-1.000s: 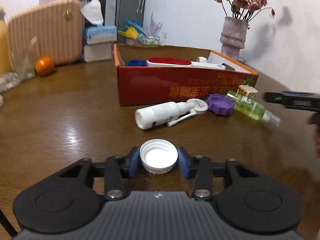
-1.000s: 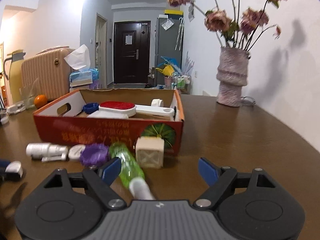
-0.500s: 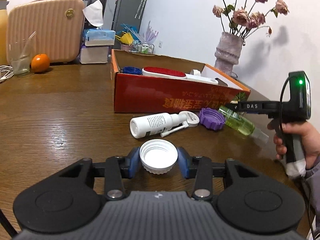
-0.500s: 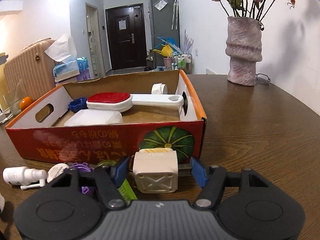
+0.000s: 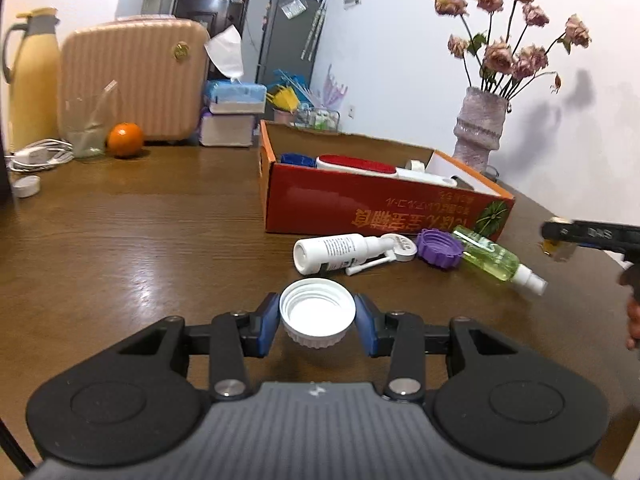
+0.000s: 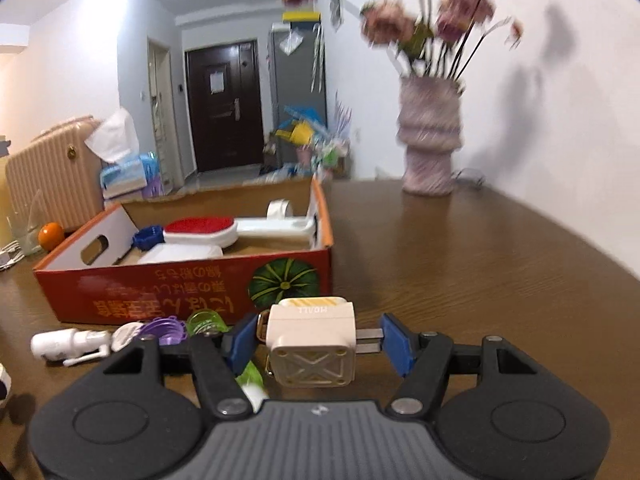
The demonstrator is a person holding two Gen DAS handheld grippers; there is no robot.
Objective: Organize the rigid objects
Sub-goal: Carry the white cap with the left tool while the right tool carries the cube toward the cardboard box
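1. Bare table (image 5: 140, 240) lies open at nine o'clock of the red box (image 5: 380, 208); bottles and caps crowd its near wall.
2. The left gripper (image 5: 317, 317) has its jaws drawn in on a white cap (image 5: 317, 312) (hollow side up).
3. The right gripper (image 6: 316, 340) clamps a cream plug adapter (image 6: 311, 346), jaws about half open, before the box's corner.

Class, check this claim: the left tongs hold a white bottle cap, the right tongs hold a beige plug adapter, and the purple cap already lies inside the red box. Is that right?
Not quite. The purple cap is not inside the red box; the left wrist view shows it on the table in front of the box, beside the green spray bottle. The rest stands: the left tongs hold the white bottle cap, the right tongs the beige plug adapter.
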